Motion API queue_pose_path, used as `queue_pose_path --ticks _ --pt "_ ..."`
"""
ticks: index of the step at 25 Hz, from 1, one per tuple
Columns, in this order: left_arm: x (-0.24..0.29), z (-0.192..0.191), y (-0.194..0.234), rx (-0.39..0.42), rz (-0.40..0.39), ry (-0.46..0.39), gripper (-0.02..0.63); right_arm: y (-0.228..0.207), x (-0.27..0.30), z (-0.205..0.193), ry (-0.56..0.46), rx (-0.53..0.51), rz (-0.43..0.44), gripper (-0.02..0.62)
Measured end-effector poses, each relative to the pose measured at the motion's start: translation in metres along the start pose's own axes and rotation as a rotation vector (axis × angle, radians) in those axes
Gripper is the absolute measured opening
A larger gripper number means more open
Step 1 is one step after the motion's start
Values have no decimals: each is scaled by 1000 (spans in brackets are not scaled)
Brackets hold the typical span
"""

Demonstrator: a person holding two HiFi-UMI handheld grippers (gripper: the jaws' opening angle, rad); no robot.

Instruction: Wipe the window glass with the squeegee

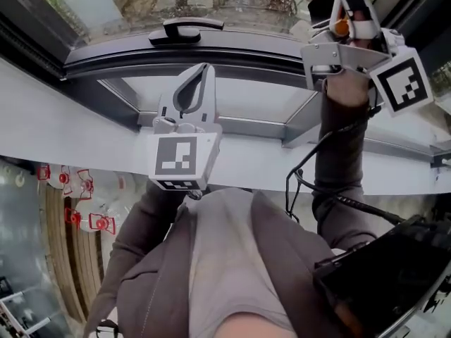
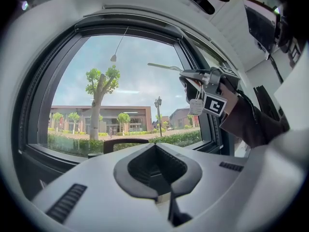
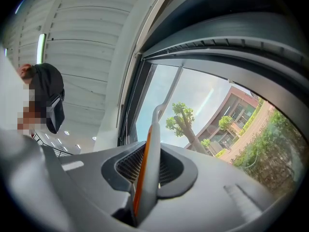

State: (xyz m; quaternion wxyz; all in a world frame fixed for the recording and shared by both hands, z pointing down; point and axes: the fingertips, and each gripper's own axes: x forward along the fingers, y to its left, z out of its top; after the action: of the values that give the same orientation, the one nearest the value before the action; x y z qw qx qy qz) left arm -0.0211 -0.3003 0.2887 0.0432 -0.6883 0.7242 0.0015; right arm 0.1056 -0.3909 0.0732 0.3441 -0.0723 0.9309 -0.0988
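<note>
Orange-striped squeegee handle (image 3: pixel 146 170) clamped in right gripper (image 1: pixel 350 9) | left gripper (image 1: pixel 201 83) clenched, empty

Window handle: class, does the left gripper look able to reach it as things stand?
Probably yes: the left gripper, shut and empty, points toward the window handle with nothing between them; the squeegee is off in the right gripper.

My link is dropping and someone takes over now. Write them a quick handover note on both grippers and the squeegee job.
Left gripper: shut, empty, near the sill in front of the window glass.
Right gripper: shut on the squeegee handle, raised high at the pane's right side.
Done: squeegee is in hand. No wiped streaks can be made out, and blade contact with the glass is unclear.
To do: press the blade on and wipe the pane.
</note>
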Motion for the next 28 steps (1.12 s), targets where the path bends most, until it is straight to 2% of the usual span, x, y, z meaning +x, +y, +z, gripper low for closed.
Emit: queue_pose_path --ticks 5,11,14,17,20,23,28 --pt "4 -6 0 15 1 4 0 -5 -5 -11 1 16 -5 55" --pt "9 -10 -7 19 -25 58 0 -4 -11 -20 17 31 -30 55" --pt "18 -16 -9 37 -36 66 0 -9 -18 -25 -6 36 -31 55" --pt "17 -30 -11 56 -44 77 0 -15 -31 -33 -42 58 -55 55" --pt "10 -46 -10 44 -44 120 0 -17 -39 -50 -27 74 -70 55" --pt "10 -44 -14 32 -47 149 0 -17 -39 -53 -10 89 -82 55" --pt "11 -35 -21 28 -55 149 0 -15 -41 -50 -4 102 -95 55"
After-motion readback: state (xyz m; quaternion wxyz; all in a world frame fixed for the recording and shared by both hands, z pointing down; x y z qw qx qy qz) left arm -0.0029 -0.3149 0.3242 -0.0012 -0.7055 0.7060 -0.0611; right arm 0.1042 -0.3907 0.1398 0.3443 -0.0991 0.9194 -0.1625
